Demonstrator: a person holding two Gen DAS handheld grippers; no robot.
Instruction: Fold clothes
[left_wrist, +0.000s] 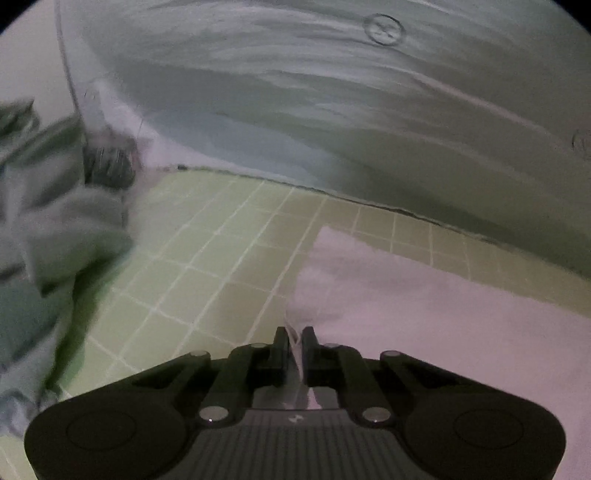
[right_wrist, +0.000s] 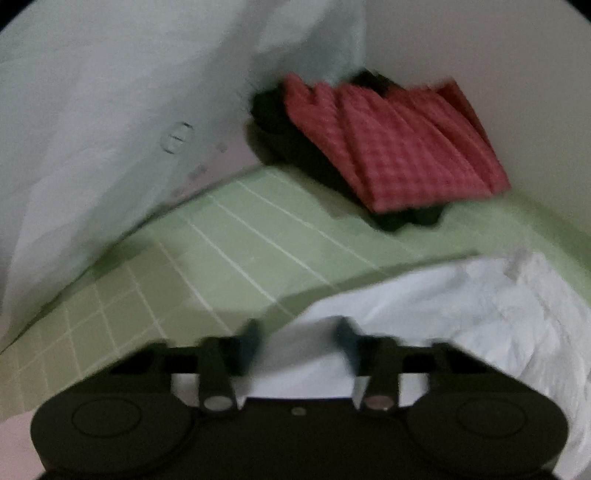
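A white garment (right_wrist: 461, 317) lies on the green gridded mat (left_wrist: 207, 266). Its edge is pinched in the left gripper (left_wrist: 294, 341); the right gripper (right_wrist: 299, 338) is half closed around a fold. Both corners should be lifted evenly, so that no slack is dragged.

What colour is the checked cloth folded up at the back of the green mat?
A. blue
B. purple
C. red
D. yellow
C. In the right wrist view the checked cloth lying folded on a dark pile at the far end of the green mat is red, with pale lines crossing it.
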